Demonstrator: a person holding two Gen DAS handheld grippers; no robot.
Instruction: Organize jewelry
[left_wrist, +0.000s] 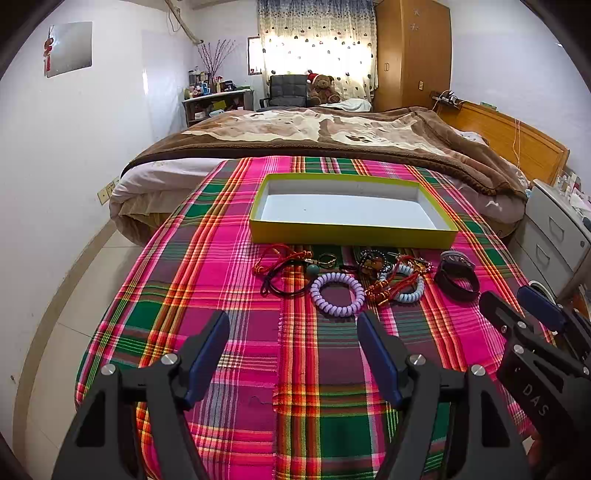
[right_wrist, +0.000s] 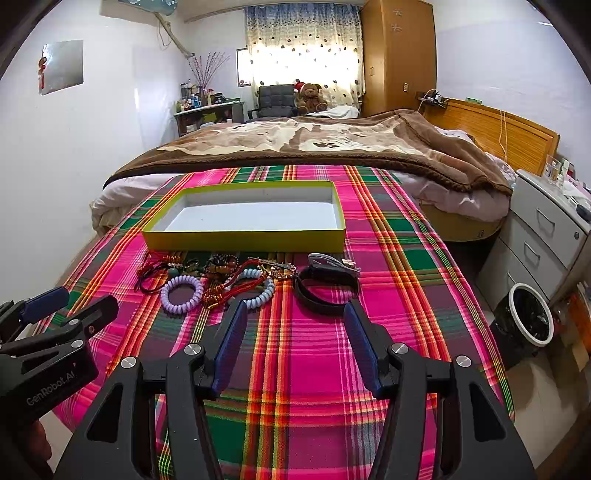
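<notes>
A row of jewelry lies on the plaid cloth in front of an empty yellow-rimmed tray (left_wrist: 351, 233) (right_wrist: 243, 240). It includes a purple coil bracelet (left_wrist: 338, 293) (right_wrist: 182, 294), a light blue coil bracelet (left_wrist: 410, 293) (right_wrist: 264, 291), red cord pieces (left_wrist: 280, 258) (right_wrist: 155, 271), beaded strands (left_wrist: 373, 262) and a black band (left_wrist: 456, 282) (right_wrist: 325, 291). My left gripper (left_wrist: 293, 325) is open and empty, just short of the purple coil. My right gripper (right_wrist: 295, 314) is open and empty, just short of the black band; it also shows in the left wrist view (left_wrist: 517, 299).
The plaid cloth (left_wrist: 229, 280) (right_wrist: 388, 295) covers a table that stands against a bed (left_wrist: 314, 136). A grey drawer unit (right_wrist: 543, 236) and a black bin (right_wrist: 528, 317) stand to the right. The floor (left_wrist: 74, 280) lies to the left.
</notes>
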